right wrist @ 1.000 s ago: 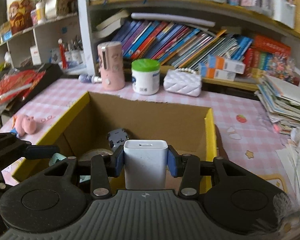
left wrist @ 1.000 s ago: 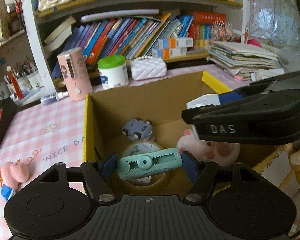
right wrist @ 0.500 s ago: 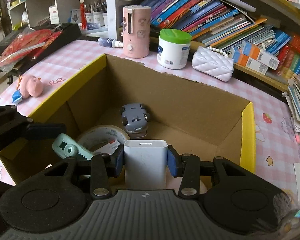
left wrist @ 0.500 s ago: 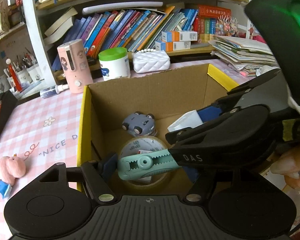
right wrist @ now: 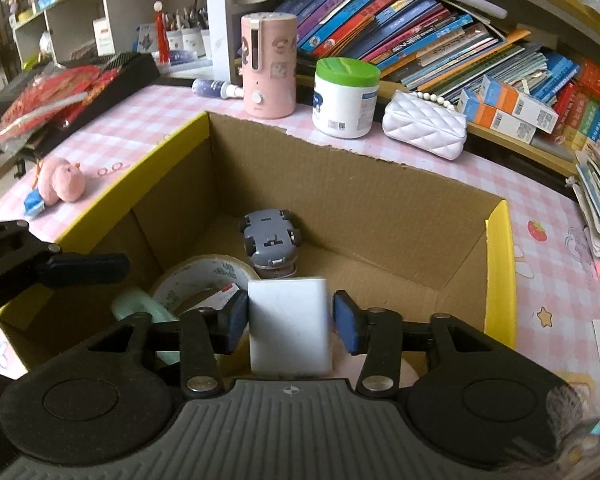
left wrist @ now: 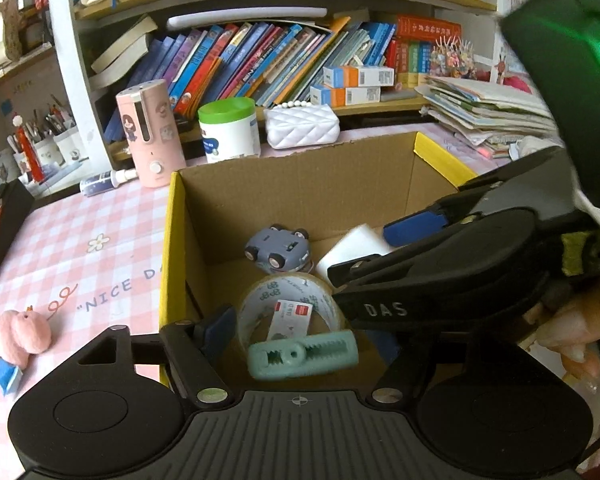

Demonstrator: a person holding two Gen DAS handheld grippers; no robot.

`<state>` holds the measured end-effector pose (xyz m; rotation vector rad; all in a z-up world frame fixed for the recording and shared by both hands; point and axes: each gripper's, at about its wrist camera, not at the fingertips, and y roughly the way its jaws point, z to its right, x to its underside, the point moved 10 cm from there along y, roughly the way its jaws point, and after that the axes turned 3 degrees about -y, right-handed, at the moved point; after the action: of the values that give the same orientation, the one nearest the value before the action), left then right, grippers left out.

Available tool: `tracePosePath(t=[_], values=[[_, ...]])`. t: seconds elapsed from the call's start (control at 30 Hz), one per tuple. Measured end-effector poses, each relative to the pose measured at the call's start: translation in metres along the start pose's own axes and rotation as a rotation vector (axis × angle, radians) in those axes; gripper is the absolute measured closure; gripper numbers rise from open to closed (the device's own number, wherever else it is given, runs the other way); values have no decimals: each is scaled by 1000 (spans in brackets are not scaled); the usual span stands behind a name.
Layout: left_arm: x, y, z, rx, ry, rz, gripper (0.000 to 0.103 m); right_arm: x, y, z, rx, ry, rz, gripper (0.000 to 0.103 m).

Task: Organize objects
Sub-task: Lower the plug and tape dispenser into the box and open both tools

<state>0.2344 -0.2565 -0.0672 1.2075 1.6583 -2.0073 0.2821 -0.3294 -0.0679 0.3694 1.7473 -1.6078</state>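
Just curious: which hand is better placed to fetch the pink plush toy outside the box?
Left: the pink plush toy lies beside the box, nearer the left gripper, whose fingers are open; the right gripper straddles a white charger.

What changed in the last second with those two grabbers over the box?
Both moved down into the cardboard box and opened. The left gripper let go of the green clip; the right gripper released the white charger. The toy car and tape roll stayed put.
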Motion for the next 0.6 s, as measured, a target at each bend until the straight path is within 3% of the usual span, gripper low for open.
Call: tracePosePath(t=[0.13, 0.3, 0.6], values=[[3, -9, 2, 7, 19, 27, 22, -1, -15, 0, 30, 10, 54, 52], [1, -27, -3, 7, 10, 75, 20, -2, -40, 5, 85, 72, 126, 39], [9, -65, -15, 23, 2, 156, 13, 10, -91, 11, 210, 173, 242, 38]])
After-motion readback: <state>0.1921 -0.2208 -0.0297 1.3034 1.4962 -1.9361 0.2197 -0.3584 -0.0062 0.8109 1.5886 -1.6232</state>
